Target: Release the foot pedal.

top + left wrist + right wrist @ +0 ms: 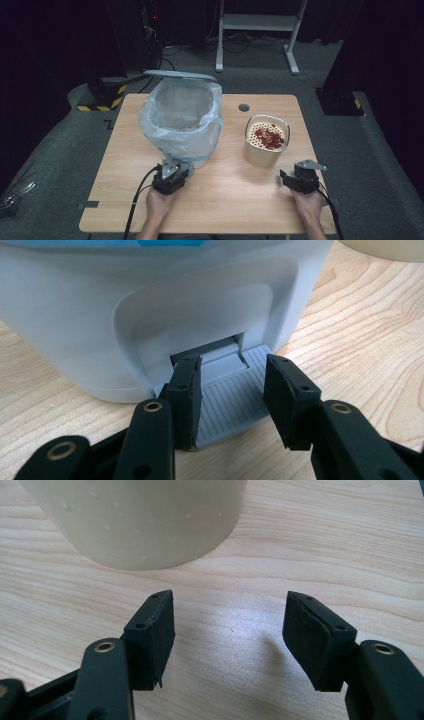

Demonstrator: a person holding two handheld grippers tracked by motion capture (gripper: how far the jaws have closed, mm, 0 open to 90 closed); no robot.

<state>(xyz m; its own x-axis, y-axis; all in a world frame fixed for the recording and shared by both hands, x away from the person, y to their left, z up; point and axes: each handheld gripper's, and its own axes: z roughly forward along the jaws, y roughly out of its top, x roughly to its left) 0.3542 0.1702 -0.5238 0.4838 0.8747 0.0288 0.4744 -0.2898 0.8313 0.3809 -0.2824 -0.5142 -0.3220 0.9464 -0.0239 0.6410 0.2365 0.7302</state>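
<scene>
My left claw [176, 170] sits low at the foot of the pedal bin [182, 117], which stands on the left half of the wooden table [225, 200], its near side just in front of my left hand [159, 202]. From above, the bin is a pale grey tub lined with a thin, crinkled, translucent bag [150, 117] that folds over the rim and hangs down the outside; its lid [180, 75] is tipped up behind it. Seen along my left claw [232, 385], the bin's wall [65, 315] is smooth and light grey, with a rounded recess moulded into its base. Out of that recess comes the foot pedal [232, 400], a darker grey tongue ribbed with fine parallel lines, lying flat just above the tabletop. My jaws stand spread on either side of this pedal, one at each edge, with the ribbed face showing between them; I cannot tell whether the pads actually press on its sides. To the right of the bin, well apart from it, stands a cream container [266, 141] with a perforated insert holding a heap of small red-brown pieces [269, 137]. My right claw [290, 181] rests near that container, just short of its base, and along my right claw [230, 630] the jaws gape wide over bare wood, holding nothing, the container's cream wall [140, 520] rising just beyond them.
</scene>
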